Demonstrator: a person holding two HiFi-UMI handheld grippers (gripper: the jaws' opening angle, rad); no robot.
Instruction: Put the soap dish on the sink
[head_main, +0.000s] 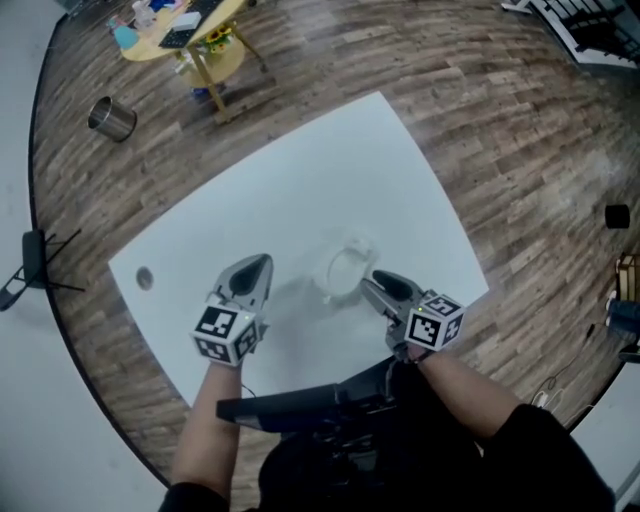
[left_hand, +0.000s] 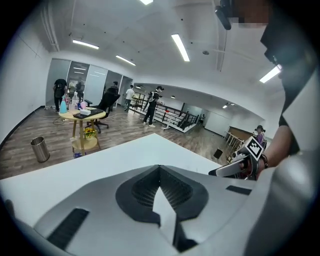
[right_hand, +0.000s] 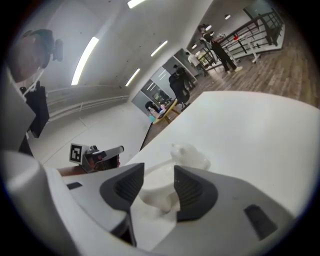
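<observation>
A small white sink (head_main: 343, 270) with an oval bowl stands on the white table (head_main: 300, 180), near its front right edge. A lumpy white piece (right_hand: 192, 156) sits at the bowl's far end; white on white, I cannot tell the soap dish apart from the sink. My right gripper (head_main: 372, 283) reaches the bowl's near rim, and in the right gripper view it (right_hand: 159, 171) is open with the white rim between its pads, which are not pressing on it. My left gripper (head_main: 260, 265) hovers to the left of the sink, shut on nothing, its tips meeting (left_hand: 160, 167).
A small dark round spot (head_main: 145, 278) marks the table's left corner. On the wood floor stand a metal bin (head_main: 112, 118) and a round yellow table (head_main: 185, 30) with clutter. Several people stand far off (left_hand: 150, 107).
</observation>
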